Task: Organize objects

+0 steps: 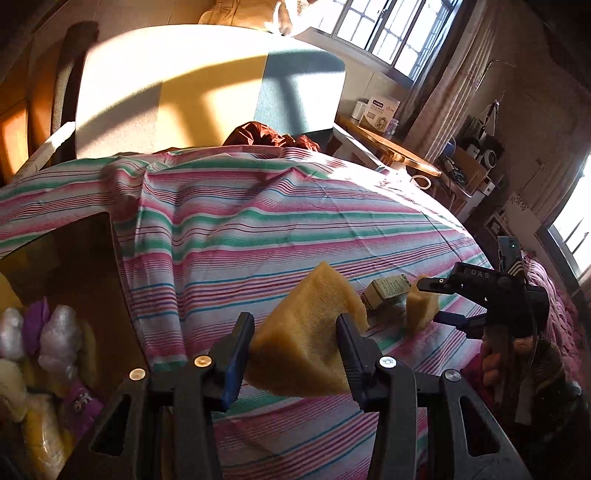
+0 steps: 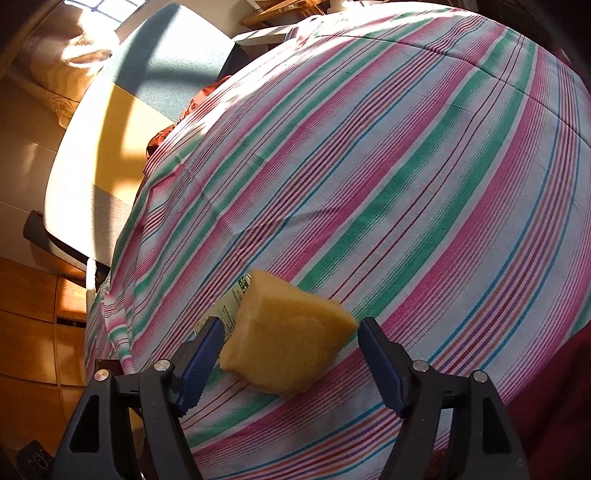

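Over the bed [image 1: 295, 221], your left gripper [image 1: 295, 350] clamps a foam wedge [image 1: 306, 332]; box [image 1: 74, 258] next. Right gripper [image 2: 291, 354] gapes round a 2nd foam piece [image 2: 284, 343] — squeeze.

Low sun through barred windows [image 1: 384, 33] streaks the striped bedsheet [image 1: 280, 221].

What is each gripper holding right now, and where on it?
The left gripper clamps a yellow foam wedge across its two side faces. The right gripper is open around a second foam piece on the striped sheet, holding nothing.
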A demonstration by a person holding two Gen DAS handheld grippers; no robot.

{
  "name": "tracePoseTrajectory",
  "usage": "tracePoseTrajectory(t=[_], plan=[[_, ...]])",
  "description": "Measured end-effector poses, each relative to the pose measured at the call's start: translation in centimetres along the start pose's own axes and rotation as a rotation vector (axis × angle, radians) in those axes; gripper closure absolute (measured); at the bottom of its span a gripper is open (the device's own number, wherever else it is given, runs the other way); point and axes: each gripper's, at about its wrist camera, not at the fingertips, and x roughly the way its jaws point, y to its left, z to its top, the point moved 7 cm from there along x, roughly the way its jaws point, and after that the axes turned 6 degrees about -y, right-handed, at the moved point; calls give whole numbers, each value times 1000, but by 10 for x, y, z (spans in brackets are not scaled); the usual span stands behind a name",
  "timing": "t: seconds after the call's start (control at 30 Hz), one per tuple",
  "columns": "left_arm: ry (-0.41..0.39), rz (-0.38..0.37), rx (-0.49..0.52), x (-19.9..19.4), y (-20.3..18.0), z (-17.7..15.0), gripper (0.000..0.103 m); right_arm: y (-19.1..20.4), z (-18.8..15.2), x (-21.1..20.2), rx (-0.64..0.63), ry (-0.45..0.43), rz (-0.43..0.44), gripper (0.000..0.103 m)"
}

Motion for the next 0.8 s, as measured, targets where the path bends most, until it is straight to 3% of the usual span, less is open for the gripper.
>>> tracePoseTrajectory(t=[0.13,0.27,0.53,0.8], plan=[[-50,39,-8,-29,14,-3,56,8,-4,6,-64,8,-21,38],[-96,99,-38,-59,37,-7,56,11,-5,5,-113,-9,-55,43],[-182,319,-73,-119,92,-19,56,18,3,-12,-158,-103,-70,44],[-214,463,-95,-155,128,-34,55,45,3,-30,-267,-192,-17,44]])
